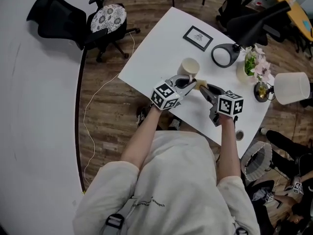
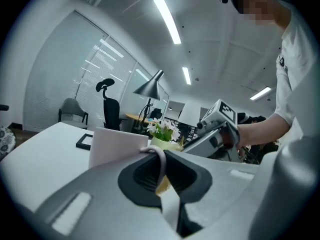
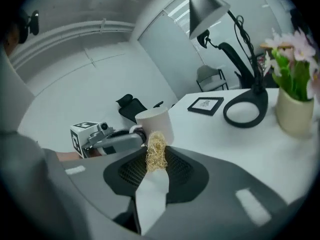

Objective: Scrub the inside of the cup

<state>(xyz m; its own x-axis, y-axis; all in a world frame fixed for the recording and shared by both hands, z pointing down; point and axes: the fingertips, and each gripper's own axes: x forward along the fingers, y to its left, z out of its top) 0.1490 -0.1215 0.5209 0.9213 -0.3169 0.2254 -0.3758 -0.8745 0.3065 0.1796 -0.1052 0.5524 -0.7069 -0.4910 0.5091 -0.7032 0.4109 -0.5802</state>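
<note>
One cup (image 1: 190, 66) stood on the white table (image 1: 156, 58), just above the middle of the head view. It was upright, its long axis vertical and its open mouth facing up. Its single handle (image 2: 159, 156) pointed down the frame, toward the person. There were two grippers, each carrying one marker cube.

The left gripper (image 1: 187, 82) was clamped narrow on that handle, with a pad pressed to each side of the loop. The right gripper (image 1: 204, 88), just to its right near the middle of the frame, was closed on one straw-coloured scrubber (image 3: 156, 151). The tuft lay lengthwise along the jaws, its free end aimed at the cup's outer wall, outside the cup. Whether the tip touched the wall could not be told.

Higher up the table lay one black picture frame (image 1: 198, 37). To its right stood one black lamp (image 1: 259, 23) on a ring base. One pot of flowers (image 1: 247, 65) stood near the table's right edge.
</note>
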